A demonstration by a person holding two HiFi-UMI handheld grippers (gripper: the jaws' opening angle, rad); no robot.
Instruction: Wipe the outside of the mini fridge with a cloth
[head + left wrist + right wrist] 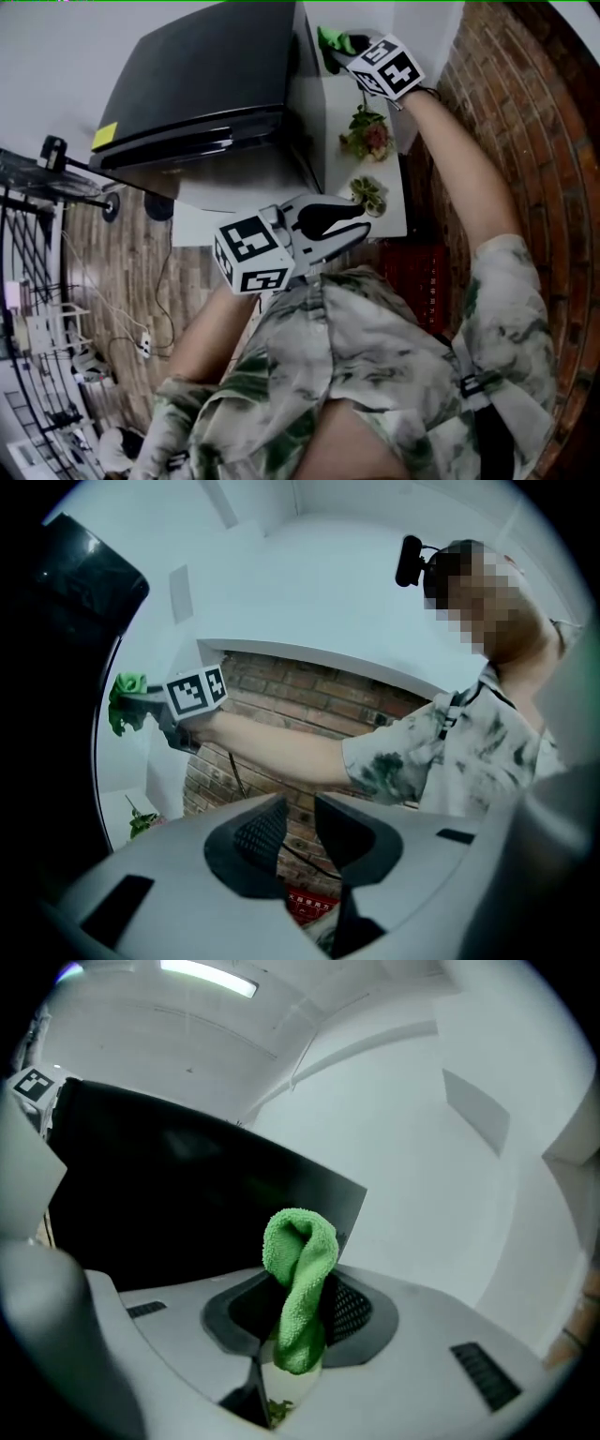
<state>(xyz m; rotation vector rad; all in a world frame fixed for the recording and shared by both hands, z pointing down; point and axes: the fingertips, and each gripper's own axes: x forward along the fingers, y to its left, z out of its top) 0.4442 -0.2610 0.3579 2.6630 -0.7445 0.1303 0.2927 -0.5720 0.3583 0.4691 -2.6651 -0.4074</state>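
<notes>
The black mini fridge point(206, 84) stands on a white table point(394, 202), at the upper left of the head view. My right gripper point(349, 49) is stretched out to the fridge's far right side and is shut on a green cloth point(330, 39). In the right gripper view the cloth point(300, 1288) stands up folded between the jaws of the right gripper point(300, 1312), close to the fridge's black side point(169, 1204). My left gripper point(359, 214) hangs near my chest, away from the fridge, jaws together and holding nothing. The left gripper view shows the left gripper point(300, 822), the cloth point(127, 700) and the fridge point(84, 583).
Small flower arrangements point(367, 136) sit on the white table right of the fridge. A brick wall point(497, 103) runs along the right. A metal rack point(37, 309) and a power strip with cables point(142, 345) are on the wooden floor at left.
</notes>
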